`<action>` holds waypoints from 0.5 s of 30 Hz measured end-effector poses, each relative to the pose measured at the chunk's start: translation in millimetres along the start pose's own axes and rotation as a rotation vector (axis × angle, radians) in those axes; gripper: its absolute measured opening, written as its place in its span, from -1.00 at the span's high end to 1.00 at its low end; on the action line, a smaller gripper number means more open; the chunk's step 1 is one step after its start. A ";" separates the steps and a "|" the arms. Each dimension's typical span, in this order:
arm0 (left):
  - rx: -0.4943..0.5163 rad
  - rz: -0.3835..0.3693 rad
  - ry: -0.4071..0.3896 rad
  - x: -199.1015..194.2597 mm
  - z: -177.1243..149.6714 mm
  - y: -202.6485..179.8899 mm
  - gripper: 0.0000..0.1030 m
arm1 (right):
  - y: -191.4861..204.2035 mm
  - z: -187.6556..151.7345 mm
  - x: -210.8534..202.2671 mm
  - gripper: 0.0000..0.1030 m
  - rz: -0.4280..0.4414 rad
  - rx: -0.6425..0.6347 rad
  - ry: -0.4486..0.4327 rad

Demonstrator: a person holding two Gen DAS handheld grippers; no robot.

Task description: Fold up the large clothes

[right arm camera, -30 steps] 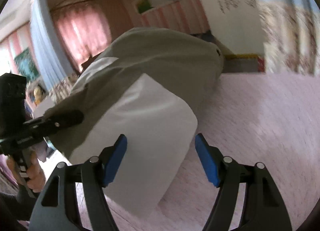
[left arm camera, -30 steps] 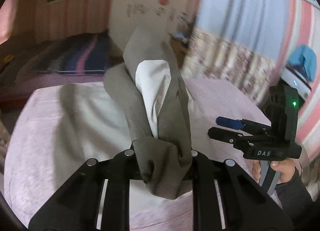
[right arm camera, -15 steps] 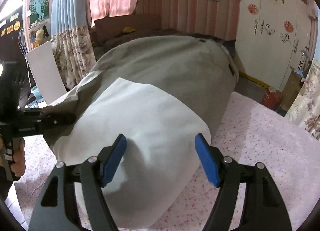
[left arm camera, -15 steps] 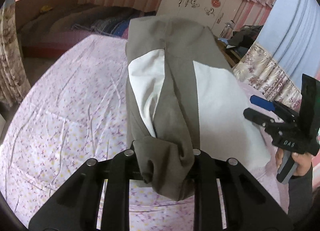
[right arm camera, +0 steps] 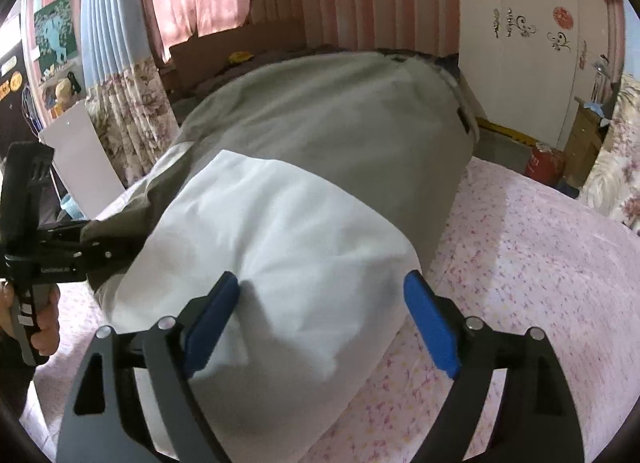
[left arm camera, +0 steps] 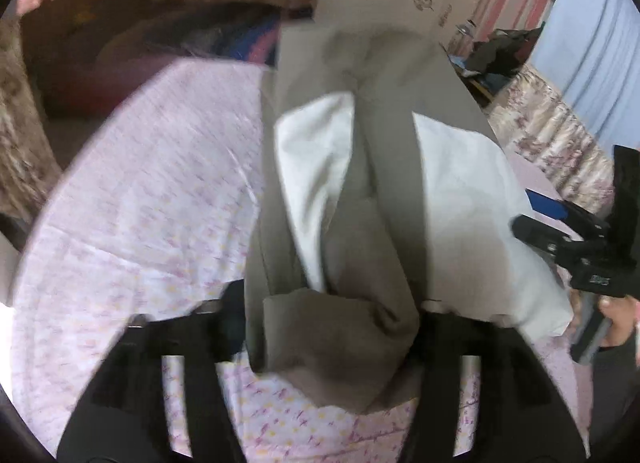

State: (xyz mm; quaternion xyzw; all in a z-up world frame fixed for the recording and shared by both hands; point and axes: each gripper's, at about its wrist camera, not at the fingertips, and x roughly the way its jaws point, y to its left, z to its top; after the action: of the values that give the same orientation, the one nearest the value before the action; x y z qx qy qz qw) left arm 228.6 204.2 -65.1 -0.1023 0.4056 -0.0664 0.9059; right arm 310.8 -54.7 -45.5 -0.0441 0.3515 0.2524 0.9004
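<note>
Here, both grippers stand at the near end of a grey-and-white garment (right arm camera: 320, 167) that lies lengthwise on a bed covered by a pink floral sheet (right arm camera: 520, 263), the garment reaching away from them toward the white wardrobe (right arm camera: 532, 43) on the far wall. The left gripper (left arm camera: 332, 327) has a bunched grey fold of the garment lying between its black fingers (left arm camera: 448, 339); its jaws are opening, and the blur hides whether the fingers press the cloth at all, so the fold appears to be on its way out of the grasp rather than held. The right gripper (right arm camera: 320, 327) straddles a white panel of the same garment, its blue pads (right arm camera: 430, 327) standing clear of the cloth on the wardrobe side and just beside it on the other; its jaws are likewise opening, with fabric between them but not pinched. Both tools point downward at the sheet, which suits laying an edge down flat rather than lifting it. Seen from the left wrist, the grey fabric runs up the middle with a white panel on either side, an arrangement consistent with a fold laid lengthwise. A person's hand (right arm camera: 40, 327) grips the left tool's handle, to the window side of the garment. Judged from this layout, the present step is the release of a completed fold, with further folds still to be made.
</note>
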 end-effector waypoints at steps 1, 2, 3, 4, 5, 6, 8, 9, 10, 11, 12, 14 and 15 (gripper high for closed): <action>0.016 0.014 -0.018 -7.6 -0.4 -2.8 -0.59 | 2.1 -1.8 -9.9 -0.67 0.003 0.002 -0.016; 0.031 0.023 -0.032 -14.8 -0.7 -5.5 -0.73 | 3.2 -4.0 -14.9 -0.69 0.006 0.003 -0.023; 0.046 0.031 -0.044 -22.3 -0.6 -8.9 -0.79 | 4.9 -6.1 -20.3 -0.70 0.008 0.008 -0.031; 0.055 0.036 -0.055 -28.6 0.0 -11.3 -0.88 | 7.0 -9.5 -26.3 -0.75 0.006 0.020 -0.043; 0.065 0.040 -0.065 -34.0 0.4 -13.6 -0.93 | 8.1 -13.0 -30.5 -0.82 0.004 0.029 -0.050; 0.082 0.046 -0.076 -39.9 1.0 -17.4 -0.94 | 8.5 -15.9 -33.3 -0.83 0.003 0.032 -0.053; 0.119 0.061 -0.088 -48.1 0.7 -20.9 -0.94 | 12.5 -24.3 -40.9 -0.84 -0.003 0.042 -0.075; 0.146 0.074 -0.099 -51.2 0.8 -25.4 -0.94 | 14.2 -26.9 -43.3 -0.84 -0.005 0.040 -0.084; 0.165 0.080 -0.105 -51.7 0.6 -30.3 -0.94 | 18.4 -30.8 -45.6 -0.84 -0.010 0.034 -0.093; 0.191 0.083 -0.108 -51.3 0.1 -35.9 -0.94 | 21.6 -32.8 -47.5 -0.84 -0.021 0.022 -0.100; 0.210 0.084 -0.104 -50.4 -0.1 -40.2 -0.94 | 24.7 -36.1 -48.9 -0.84 -0.033 0.002 -0.106; 0.260 0.094 -0.085 -44.1 -4.0 -50.3 -0.94 | 34.0 -42.9 -46.0 -0.83 -0.070 -0.056 -0.087; 0.279 0.104 -0.074 -40.1 -5.6 -53.5 -0.94 | 34.8 -45.2 -42.9 -0.83 -0.083 -0.071 -0.074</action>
State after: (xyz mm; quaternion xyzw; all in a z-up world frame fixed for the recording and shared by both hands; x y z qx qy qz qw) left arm 195.9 159.7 -27.0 0.0434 0.3633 -0.0713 0.9279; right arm 239.5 -54.3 -47.8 -0.0811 0.3067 0.2284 0.9204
